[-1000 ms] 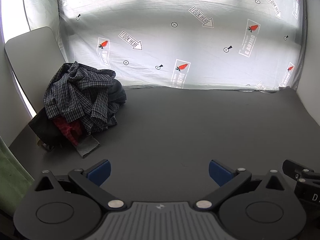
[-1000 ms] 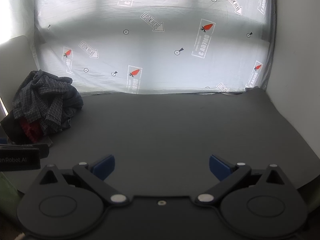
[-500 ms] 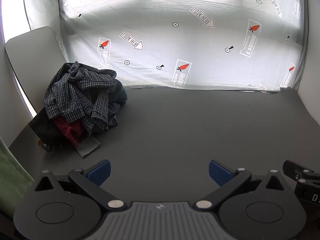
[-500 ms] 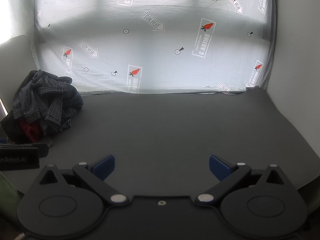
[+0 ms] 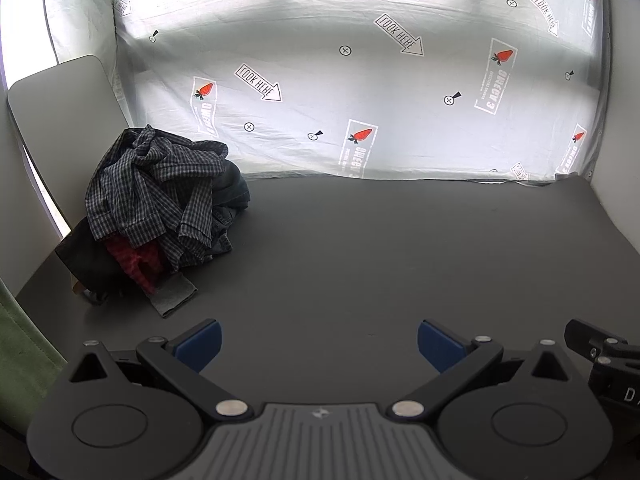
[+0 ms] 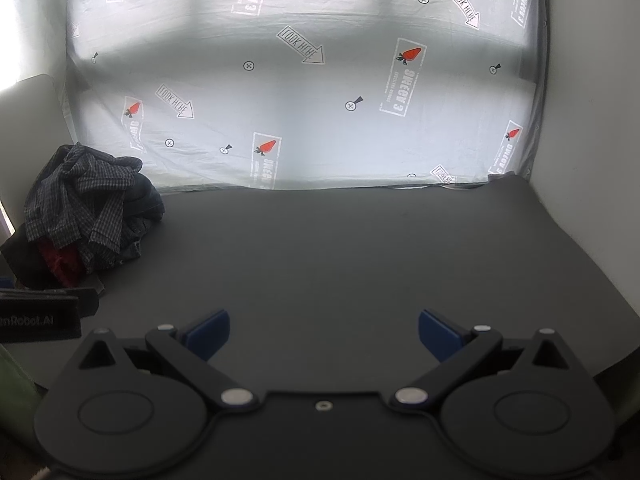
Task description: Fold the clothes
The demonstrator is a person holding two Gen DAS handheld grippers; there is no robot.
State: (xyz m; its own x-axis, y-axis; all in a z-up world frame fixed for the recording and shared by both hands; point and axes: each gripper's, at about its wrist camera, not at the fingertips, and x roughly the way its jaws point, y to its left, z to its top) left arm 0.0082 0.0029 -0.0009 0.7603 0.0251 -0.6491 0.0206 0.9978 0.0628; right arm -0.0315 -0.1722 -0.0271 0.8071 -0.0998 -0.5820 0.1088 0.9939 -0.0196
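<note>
Clothes pile [image 5: 160,208] lies far ahead-left of left gripper [image 5: 318,344], well apart. Right gripper [image 6: 324,334] further away. Both jaws wide open, holding nothing. Checked shirt [image 5: 152,176] on top: soft, light, tangled; probably best pinch at loose hanging edge.

A dark grey matte surface [image 5: 380,248] carries a heap of crumpled clothes [image 5: 160,208] at its ten o'clock corner: checked shirt topmost, red and black garments beneath.
</note>
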